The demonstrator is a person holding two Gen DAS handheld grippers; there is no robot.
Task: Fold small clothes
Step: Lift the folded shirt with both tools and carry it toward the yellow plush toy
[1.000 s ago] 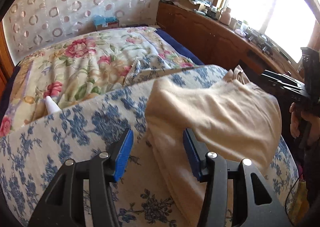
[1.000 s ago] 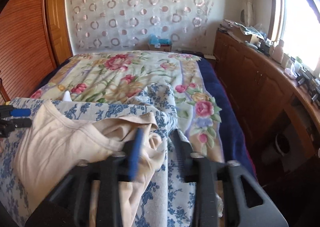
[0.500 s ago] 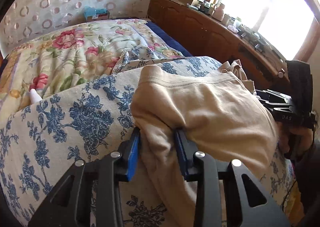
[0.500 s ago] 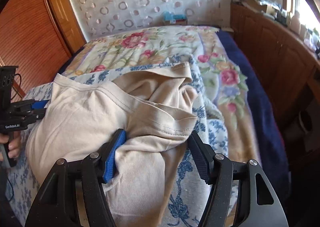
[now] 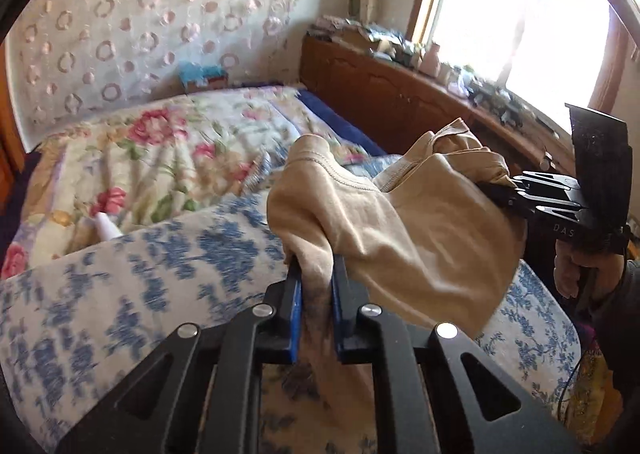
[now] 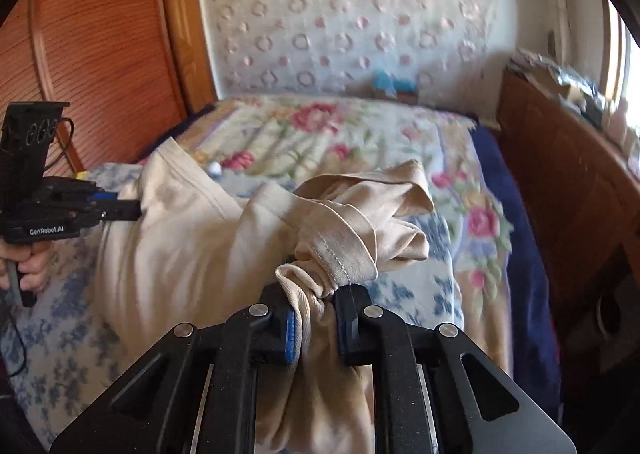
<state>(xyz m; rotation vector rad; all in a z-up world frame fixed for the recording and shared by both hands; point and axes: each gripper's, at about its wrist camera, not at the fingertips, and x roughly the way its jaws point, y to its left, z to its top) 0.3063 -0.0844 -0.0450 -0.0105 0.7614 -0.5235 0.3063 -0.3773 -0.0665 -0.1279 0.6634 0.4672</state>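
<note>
A beige garment (image 5: 400, 234) hangs bunched between both grippers, raised off the blue-flowered cover (image 5: 180, 266). In the left wrist view my left gripper (image 5: 314, 266) has its jaws closing, with a gathered fold of the cloth pinched between the blue pads. The right gripper (image 5: 496, 190) grips the garment's far side at the right. In the right wrist view my right gripper (image 6: 314, 294) also has closing jaws, squeezed on a bunched hem of the garment (image 6: 192, 238). The left gripper (image 6: 132, 210) clamps the opposite edge at the left.
A floral quilt (image 5: 160, 150) covers the far half of the bed, with a white bottle (image 5: 106, 226) on it. A wooden cabinet (image 5: 400, 94) with clutter runs along the window side. A wooden door (image 6: 100, 54) stands at the left. A hand (image 5: 576, 274) holds the right gripper.
Both grippers went from open around the garment's edges to closed on it. The garment has come up off the cover and bunched between them.
</note>
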